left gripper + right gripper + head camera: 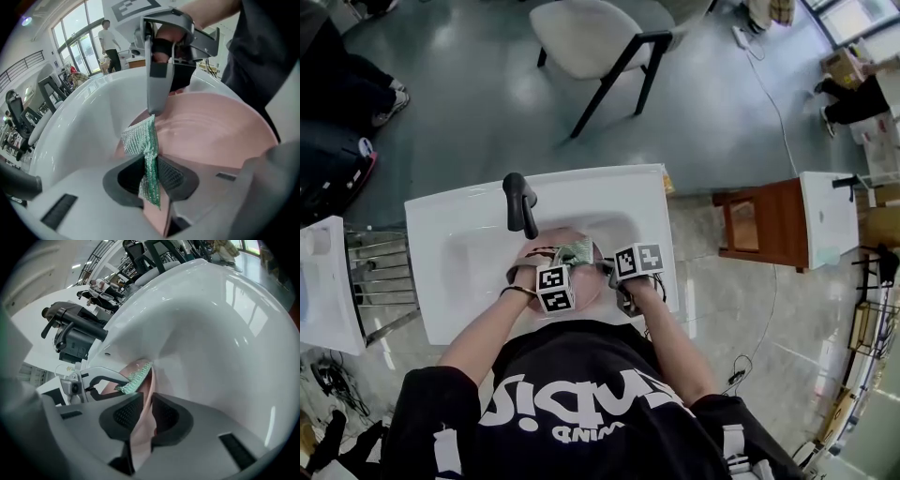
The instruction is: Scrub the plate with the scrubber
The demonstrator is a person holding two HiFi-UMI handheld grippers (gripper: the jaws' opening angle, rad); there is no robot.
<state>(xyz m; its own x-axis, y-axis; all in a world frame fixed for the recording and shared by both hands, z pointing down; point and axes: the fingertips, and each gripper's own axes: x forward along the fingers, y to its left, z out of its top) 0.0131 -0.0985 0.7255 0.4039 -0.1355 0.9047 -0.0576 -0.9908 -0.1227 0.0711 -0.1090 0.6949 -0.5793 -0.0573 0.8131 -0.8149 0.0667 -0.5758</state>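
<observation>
Head view: taken from high overhead, faced steeply down onto the white sink (459, 234).
Left gripper view: set close behind the jaws, faced across the pink plate (211, 136) toward the right gripper (156, 111).
Right gripper view: set close, aimed edge-on along the plate toward the faucet (77, 336).
Shared: sink, plate and green scrubber (140, 138) are seen in all three.

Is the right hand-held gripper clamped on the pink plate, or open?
Clamped. In the right gripper view, the round pink plate's rim is pinched between both dark pads of the right hand-held gripper, with no gap showing.
</observation>
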